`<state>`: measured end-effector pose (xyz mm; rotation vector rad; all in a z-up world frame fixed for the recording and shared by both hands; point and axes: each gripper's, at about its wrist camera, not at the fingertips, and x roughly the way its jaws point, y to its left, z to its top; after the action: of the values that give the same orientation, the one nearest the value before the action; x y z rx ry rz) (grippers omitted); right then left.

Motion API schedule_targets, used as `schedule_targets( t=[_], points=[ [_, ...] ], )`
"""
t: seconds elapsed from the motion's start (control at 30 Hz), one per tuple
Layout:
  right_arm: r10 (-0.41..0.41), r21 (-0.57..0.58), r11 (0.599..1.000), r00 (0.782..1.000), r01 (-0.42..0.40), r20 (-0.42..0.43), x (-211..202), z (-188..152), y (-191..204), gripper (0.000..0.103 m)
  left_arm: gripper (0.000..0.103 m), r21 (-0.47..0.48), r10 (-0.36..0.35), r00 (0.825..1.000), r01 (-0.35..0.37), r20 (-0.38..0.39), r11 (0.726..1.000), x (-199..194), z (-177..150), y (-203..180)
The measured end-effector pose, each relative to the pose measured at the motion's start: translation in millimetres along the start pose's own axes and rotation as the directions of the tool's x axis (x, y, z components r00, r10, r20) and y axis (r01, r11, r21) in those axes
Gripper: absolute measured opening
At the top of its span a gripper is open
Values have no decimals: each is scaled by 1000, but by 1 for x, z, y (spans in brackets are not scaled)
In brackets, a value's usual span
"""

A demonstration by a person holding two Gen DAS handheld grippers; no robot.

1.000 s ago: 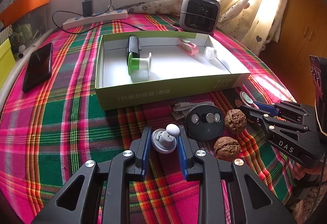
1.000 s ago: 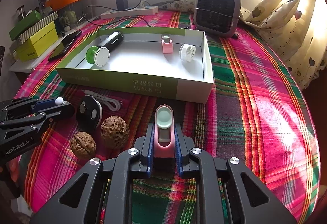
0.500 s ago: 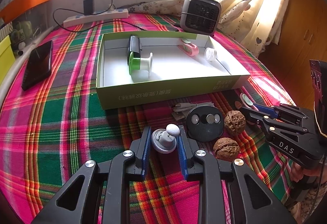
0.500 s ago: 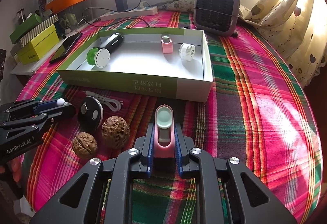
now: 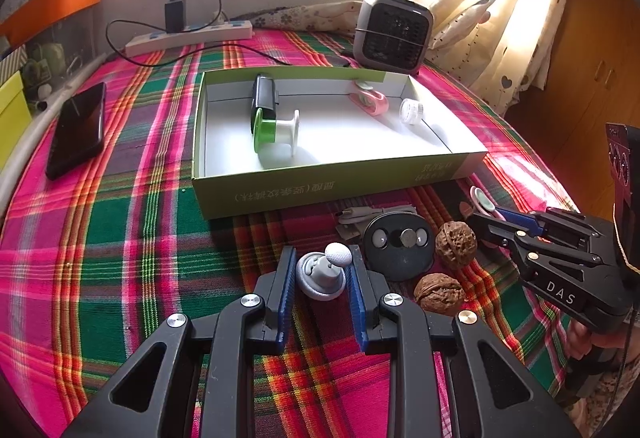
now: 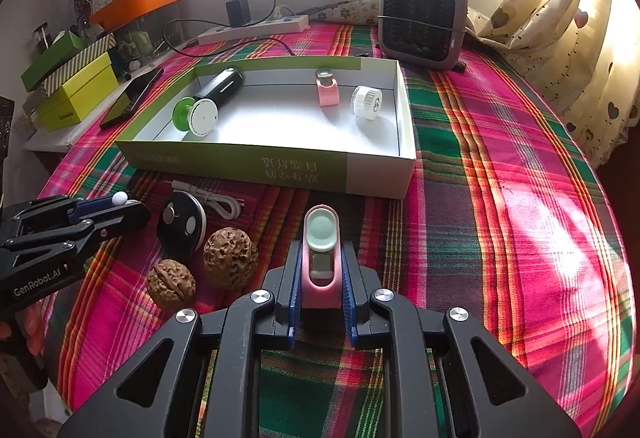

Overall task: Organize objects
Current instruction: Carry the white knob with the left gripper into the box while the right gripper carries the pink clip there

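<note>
My left gripper (image 5: 322,270) is shut on a grey disc with a white ball tip (image 5: 321,275), held just above the plaid cloth. My right gripper (image 6: 320,258) is shut on a pink clip with a mint pad (image 6: 320,250); it also shows in the left wrist view (image 5: 504,228). The green open box (image 5: 320,190) lies ahead, holding a green-and-white spool (image 5: 276,130), a black cylinder (image 5: 264,96), a second pink clip (image 5: 370,98) and a white cap (image 5: 412,110). A black round disc (image 5: 398,244), two walnuts (image 5: 456,244) and a white cable (image 6: 220,200) lie in front of the box.
A small grey fan heater (image 5: 392,32) stands behind the box. A power strip with a charger (image 5: 192,32) lies at the back. A black phone (image 5: 76,128) lies at the left. Yellow and green boxes (image 6: 76,90) sit off the table's left edge. Curtains (image 6: 560,18) hang at the right.
Both grippers have risen and drawn back slightly with their objects still held. Nothing on the cloth or in the box has moved.
</note>
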<state>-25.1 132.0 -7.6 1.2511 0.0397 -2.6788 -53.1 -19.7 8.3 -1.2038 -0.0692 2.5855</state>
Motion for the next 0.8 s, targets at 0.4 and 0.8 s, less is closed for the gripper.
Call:
schedule_targets(
  t=[0.4,0.8],
  points=[
    [19,7,1000,999,-19,27,-10,7,-1,18,22,0,-6,1000,6,31,1000,-15,9,1],
    [41,6,999,998,-42,51,-15,21,0,18,22,-1,-4,998,4,59,1000,-22,24,5]
  ],
)
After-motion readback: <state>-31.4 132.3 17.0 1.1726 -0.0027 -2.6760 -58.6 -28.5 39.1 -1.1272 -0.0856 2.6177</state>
